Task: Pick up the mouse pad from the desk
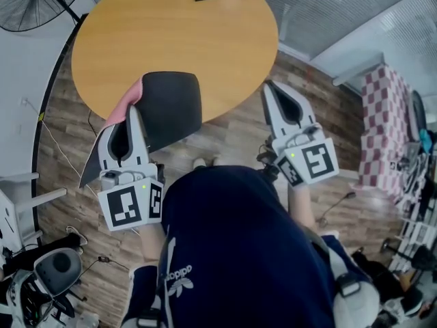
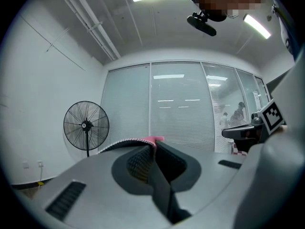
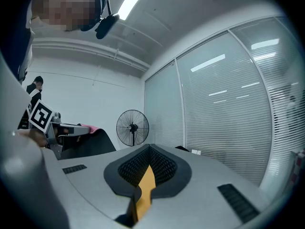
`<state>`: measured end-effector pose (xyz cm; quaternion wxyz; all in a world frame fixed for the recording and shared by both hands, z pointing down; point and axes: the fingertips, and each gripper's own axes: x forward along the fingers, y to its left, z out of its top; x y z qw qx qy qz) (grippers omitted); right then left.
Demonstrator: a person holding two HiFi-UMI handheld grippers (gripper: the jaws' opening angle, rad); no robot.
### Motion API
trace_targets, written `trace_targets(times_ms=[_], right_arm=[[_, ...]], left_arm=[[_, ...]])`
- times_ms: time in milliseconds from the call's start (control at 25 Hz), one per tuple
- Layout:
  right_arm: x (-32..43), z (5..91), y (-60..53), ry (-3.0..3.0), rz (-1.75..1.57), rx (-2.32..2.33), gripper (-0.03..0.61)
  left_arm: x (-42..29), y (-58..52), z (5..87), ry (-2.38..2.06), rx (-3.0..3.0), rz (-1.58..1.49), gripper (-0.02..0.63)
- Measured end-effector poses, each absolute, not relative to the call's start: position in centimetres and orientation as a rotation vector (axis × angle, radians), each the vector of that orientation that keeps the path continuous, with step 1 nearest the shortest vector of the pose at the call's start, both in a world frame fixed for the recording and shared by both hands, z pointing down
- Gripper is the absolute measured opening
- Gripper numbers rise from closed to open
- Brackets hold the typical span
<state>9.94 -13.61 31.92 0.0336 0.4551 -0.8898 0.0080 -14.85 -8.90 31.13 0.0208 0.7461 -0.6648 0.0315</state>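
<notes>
At the far left a standing fan (image 1: 34, 2) is well apart from the work. Next comes the left gripper (image 1: 134, 115), its jaws clamped on one edge of the mouse pad (image 1: 171, 104). The left gripper view shows the pad's pink underside and dark rim pinched right at the jaw tips.

The pad is up in that grip at the near left rim of the round desk (image 1: 171, 33). Its dark face spreads right over the wood, and a long corner droops to the near left, past the rim. Whether the right part rests on the wood or floats above it, I cannot tell.

The main risk, as I judge it, is that thin bite. The limp sheet hangs all its weight from one edge, so a quick swing, or the drooping corner snagging on the rim, could peel it out of the jaws.

To the right, the right gripper (image 1: 273, 94) sits beside the desk's near right rim. Its jaws are together with nothing in them, so it gives no support if the pad slips.
</notes>
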Motion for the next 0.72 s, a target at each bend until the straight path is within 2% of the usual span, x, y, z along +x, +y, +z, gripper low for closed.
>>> trace_targets(times_ms=[720], right_arm=[[9.85,31.76,-13.61,-2.72,0.027,1.41,0.003]], left_arm=[[-15.06,-8.48,31.32,-2.045,2.306,0.088,0.018]])
